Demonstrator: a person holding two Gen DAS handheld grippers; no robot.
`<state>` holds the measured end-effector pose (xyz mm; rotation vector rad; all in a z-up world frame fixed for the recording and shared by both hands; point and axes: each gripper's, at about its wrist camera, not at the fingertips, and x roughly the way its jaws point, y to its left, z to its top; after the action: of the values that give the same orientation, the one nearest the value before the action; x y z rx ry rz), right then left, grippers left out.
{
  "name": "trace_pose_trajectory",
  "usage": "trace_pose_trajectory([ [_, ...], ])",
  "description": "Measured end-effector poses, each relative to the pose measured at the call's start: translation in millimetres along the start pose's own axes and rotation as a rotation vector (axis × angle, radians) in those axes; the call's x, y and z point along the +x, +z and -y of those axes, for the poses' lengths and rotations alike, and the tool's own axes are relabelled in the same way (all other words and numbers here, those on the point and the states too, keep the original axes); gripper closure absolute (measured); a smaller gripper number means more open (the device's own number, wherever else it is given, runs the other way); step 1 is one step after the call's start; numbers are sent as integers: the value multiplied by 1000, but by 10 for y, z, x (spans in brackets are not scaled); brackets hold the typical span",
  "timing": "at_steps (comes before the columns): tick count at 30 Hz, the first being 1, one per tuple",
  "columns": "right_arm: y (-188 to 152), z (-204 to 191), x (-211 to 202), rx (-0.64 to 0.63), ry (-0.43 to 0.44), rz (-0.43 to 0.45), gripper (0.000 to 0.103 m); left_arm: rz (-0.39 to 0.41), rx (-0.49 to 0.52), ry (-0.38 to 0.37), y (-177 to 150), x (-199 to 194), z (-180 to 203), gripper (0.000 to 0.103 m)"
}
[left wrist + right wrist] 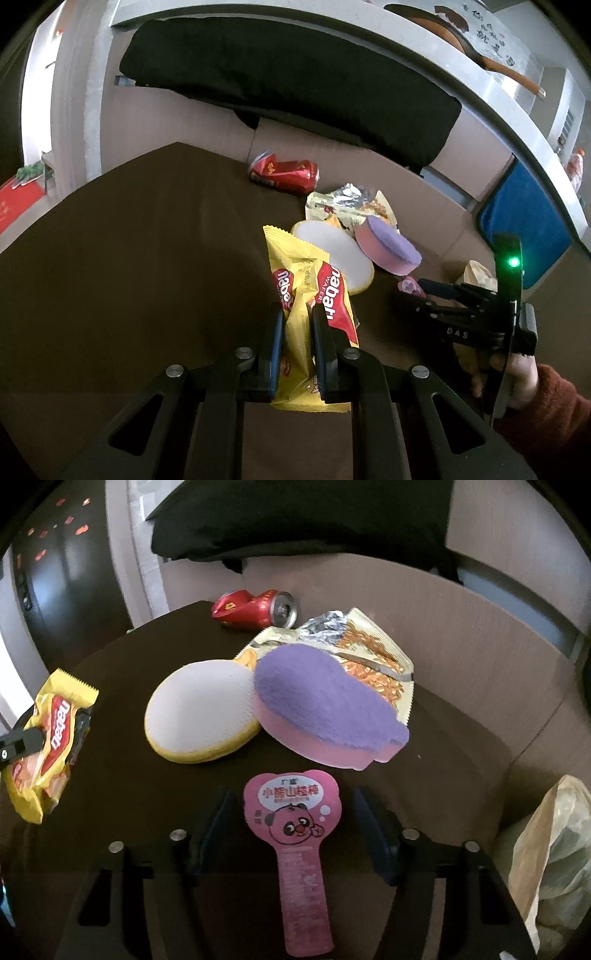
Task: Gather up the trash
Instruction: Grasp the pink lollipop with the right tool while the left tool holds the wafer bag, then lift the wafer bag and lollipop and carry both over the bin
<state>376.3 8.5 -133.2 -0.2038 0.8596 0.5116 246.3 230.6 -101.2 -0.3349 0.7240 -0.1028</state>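
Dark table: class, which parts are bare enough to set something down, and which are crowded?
Bare: the dark table left of the red can and yellow wafer packet. Crowded: the right side, where white sponge, purple sponge, foil wrapper and pink wrapper cluster.

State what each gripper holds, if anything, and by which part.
The left gripper is shut on the yellow wafer wrapper, pinched across its middle. The right gripper holds nothing: its jaws stand open around the pink bear-shaped wrapper.

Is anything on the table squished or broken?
Yes. The red can at the far edge of the table lies on its side with one end crushed flat. Beside it, a foil snack bag is torn open, partly under the purple sponge.
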Motion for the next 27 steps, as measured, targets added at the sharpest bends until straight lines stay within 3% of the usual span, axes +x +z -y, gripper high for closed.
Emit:
trace_pose_trajectory([
  [4,-17,18,-24,18,15,9,55,-5,1,3,-3,14,19,87],
  [13,-4,11,-446,39,33,82,55,5,16,-7,35,-43,145,87],
  [27,-26,70,-1443,9,3,282,55,154,144,-9,231,-554,866,87],
])
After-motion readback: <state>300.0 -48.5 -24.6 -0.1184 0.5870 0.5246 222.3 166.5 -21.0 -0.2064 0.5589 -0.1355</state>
